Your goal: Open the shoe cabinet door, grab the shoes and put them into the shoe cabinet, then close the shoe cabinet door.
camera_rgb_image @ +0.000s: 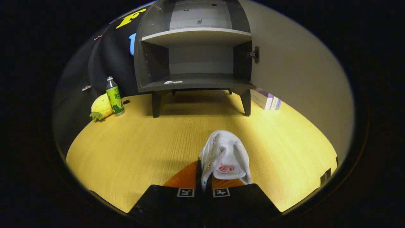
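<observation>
A white shoe (225, 155) with a red mark on its tongue hangs just ahead of my fingers, over the wooden floor. My gripper (202, 177) is shut on the shoe's side edge, the two fingers pressed close together. Beyond the shoe stands the grey shoe cabinet (193, 60) on short legs, its inside showing a shelf and a bottom board with a small white scrap. Its door (297, 72) is swung wide open to the right, with a dark knob (254, 54) at its inner edge.
A green bottle (114, 96) and a yellow plush toy (100, 109) stand left of the cabinet by the black cloth wall. Small boxes (266, 99) lie behind the door, right of the cabinet leg. An orange patch (185, 179) shows under the shoe.
</observation>
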Demonstrator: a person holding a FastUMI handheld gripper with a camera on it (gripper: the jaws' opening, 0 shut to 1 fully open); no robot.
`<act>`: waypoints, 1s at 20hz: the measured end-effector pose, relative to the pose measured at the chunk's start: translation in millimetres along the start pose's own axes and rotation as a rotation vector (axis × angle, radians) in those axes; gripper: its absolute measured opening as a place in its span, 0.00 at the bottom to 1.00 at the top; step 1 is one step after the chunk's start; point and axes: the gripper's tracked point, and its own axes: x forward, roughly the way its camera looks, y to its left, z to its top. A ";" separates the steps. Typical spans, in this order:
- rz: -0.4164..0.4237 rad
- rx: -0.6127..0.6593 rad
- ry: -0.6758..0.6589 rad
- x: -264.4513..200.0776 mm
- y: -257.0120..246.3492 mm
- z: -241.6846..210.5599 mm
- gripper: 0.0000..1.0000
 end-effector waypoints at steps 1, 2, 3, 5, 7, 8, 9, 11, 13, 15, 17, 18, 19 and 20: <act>0.010 0.004 -0.013 -7.6 0.8 13.4 0.06; 0.022 0.009 -0.030 -16.4 2.3 29.5 0.06; 0.033 0.012 -0.046 -26.6 4.3 47.0 0.06; 0.047 0.018 -0.075 -48.3 6.2 81.5 0.06; 0.045 0.031 -0.106 -71.6 6.9 117.9 0.06; 0.042 0.031 -0.115 -82.2 7.5 134.9 0.06; 0.044 0.032 -0.132 -92.6 9.1 152.1 0.06; 0.045 0.026 -0.149 -108.1 14.3 185.7 0.06; 0.046 0.028 -0.170 -119.3 19.5 222.2 0.06; 0.045 0.034 -0.187 -125.6 23.0 258.3 0.06; 0.047 0.042 -0.205 -127.8 27.2 294.0 0.06; 0.051 0.046 -0.219 -126.1 31.3 312.5 0.06; 0.053 0.044 -0.231 -124.7 34.5 330.5 0.06; 0.054 0.039 -0.248 -123.4 36.1 347.2 0.06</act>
